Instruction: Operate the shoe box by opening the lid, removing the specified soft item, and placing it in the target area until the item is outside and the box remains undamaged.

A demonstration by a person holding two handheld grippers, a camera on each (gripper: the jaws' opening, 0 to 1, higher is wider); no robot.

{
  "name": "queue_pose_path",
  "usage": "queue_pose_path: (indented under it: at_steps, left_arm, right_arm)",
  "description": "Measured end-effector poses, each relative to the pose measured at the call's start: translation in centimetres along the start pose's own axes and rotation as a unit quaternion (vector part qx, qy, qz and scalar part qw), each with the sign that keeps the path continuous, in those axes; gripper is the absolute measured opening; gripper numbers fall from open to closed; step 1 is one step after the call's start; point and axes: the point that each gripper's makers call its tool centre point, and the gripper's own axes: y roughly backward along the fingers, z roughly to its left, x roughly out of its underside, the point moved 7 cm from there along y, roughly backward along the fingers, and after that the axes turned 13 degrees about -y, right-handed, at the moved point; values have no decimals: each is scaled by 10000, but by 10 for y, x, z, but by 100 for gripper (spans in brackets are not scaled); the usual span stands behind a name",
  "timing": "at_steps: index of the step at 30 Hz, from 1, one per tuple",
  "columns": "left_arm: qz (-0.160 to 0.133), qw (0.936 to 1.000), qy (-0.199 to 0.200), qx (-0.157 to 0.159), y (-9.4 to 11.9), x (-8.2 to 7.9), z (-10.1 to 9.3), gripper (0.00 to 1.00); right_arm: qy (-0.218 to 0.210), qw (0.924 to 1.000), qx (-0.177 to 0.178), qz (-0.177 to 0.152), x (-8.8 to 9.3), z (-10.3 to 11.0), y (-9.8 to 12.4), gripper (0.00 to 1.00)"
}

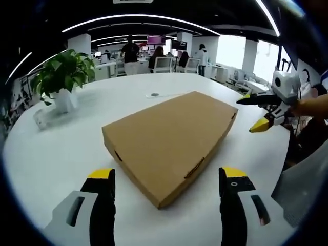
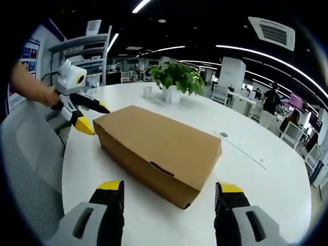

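Note:
A closed brown cardboard shoe box (image 1: 171,138) lies flat on the round white table (image 1: 61,154), lid down. In the left gripper view my left gripper (image 1: 168,185) stands open just short of the box's near corner, nothing between its yellow-tipped fingers. The right gripper (image 1: 259,110) shows at that view's right edge, open, beside the box's far end. In the right gripper view the box (image 2: 156,146) lies ahead of my open right gripper (image 2: 169,195), and the left gripper (image 2: 89,117) hangs open at the box's far left corner, held by a hand.
A potted green plant (image 1: 61,77) in a white pot stands on the table beyond the box, also seen as the plant (image 2: 177,79). A small round disc (image 1: 154,95) lies on the table. A grey chair (image 2: 28,164) is at the table's edge. People sit at desks far behind.

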Motion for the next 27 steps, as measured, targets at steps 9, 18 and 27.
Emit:
queue_pose_path:
  at_steps: [9,18,27]
  left_arm:
    - [41,9998,126,-114,-9,1,2,84]
    - [45,9998,99,-169,-19,0,-3,83]
    - [79,9994,202,-267,-25,3,-1,81]
  right_arm:
    - [-100,9999,-40,33,-5,-7,-17,70]
    - [-120,9997,-99,204,-6,-13,-34,69]
    - [-132,9993,-182,305,-7,-15,-43,67]
